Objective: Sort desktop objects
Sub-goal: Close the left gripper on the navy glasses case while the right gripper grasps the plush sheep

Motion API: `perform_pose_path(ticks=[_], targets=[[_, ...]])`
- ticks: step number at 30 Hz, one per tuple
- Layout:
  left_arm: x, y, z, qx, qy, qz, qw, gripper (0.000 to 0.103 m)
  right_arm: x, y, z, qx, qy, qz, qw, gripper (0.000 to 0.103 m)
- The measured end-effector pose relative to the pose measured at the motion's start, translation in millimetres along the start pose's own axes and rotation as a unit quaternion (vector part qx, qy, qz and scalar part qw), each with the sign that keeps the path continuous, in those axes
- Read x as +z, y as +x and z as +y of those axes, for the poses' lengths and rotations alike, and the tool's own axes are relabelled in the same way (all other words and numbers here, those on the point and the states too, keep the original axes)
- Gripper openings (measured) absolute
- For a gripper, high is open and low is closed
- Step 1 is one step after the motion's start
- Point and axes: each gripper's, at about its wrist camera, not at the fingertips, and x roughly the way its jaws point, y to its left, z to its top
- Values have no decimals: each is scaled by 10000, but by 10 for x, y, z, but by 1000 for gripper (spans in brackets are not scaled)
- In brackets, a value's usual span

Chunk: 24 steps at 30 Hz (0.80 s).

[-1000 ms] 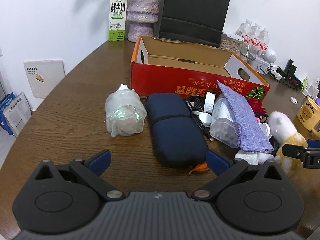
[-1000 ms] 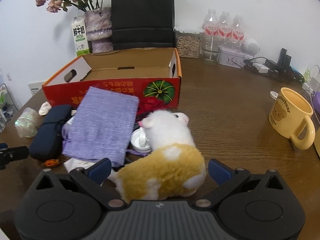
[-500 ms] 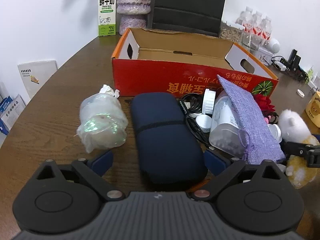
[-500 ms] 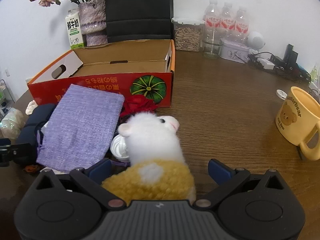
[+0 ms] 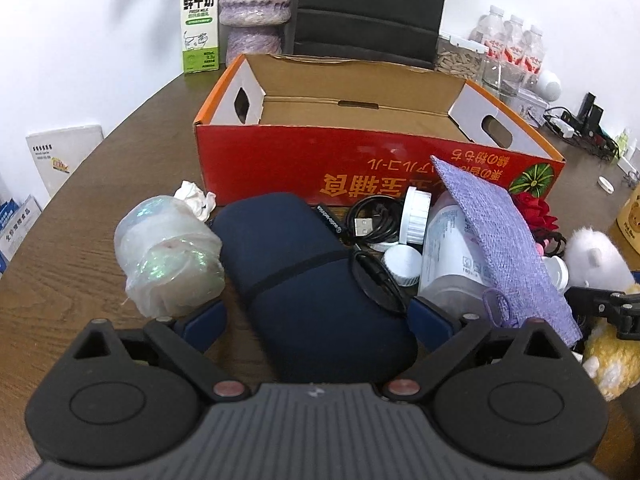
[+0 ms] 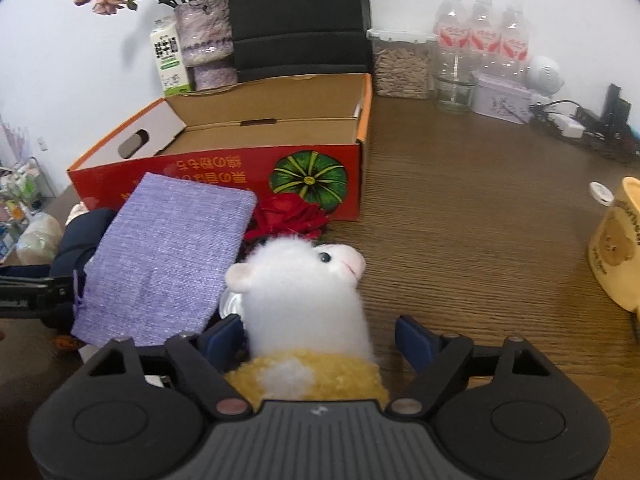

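The right gripper (image 6: 320, 338) sits low in the frame of its own view, its blue pads straddling a plush toy (image 6: 306, 300) with a white head and yellow body. Its jaws have just been closing around the toy; the left pad touches the fur, while the right pad stands apart from it, so nothing is clamped yet. Just left of the toy lies a purple woven pouch (image 6: 168, 256), and behind the toy, toward the middle of the frame, a red fabric flower (image 6: 290, 216) rests against the front wall of an open red cardboard box (image 6: 224, 172). A yellow bear mug (image 6: 616, 248) stands at the right edge on the wooden table (image 6: 480, 220).

The left gripper (image 5: 316, 320) fills the bottom of its own view with jaws spread wide on either side of a dark navy case (image 5: 304, 276), neither pad pressing on it. To the case's left lies a cloudy plastic-wrapped bundle (image 5: 168, 256), touching it. To its right sit a black USB cable (image 5: 372, 220), a clear plastic bottle (image 5: 448, 256) on its side, and the purple pouch draped over it. The box stands just behind this pile, across the centre of the frame. A milk carton (image 5: 199, 20) stands at the upper left against the wall.
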Motion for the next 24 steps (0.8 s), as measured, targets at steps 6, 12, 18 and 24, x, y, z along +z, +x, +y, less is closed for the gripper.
perform_pose_path(ticks=[6, 12, 18, 24], targets=[[-40, -55, 114, -75, 64, 42, 9999, 99, -2, -10, -11, 290, 69, 7, 9996, 60], [-90, -135, 250, 20, -3, 40, 10000, 98, -9, -20, -18, 322, 110, 5, 9994, 55], [-70, -188, 243, 156, 70, -13, 9999, 95, -26, -46, -31, 287, 173, -6, 9994, 54], [-6, -71, 154, 202, 126, 72, 9997, 86, -12, -33, -11, 236, 104, 44, 9997, 55]])
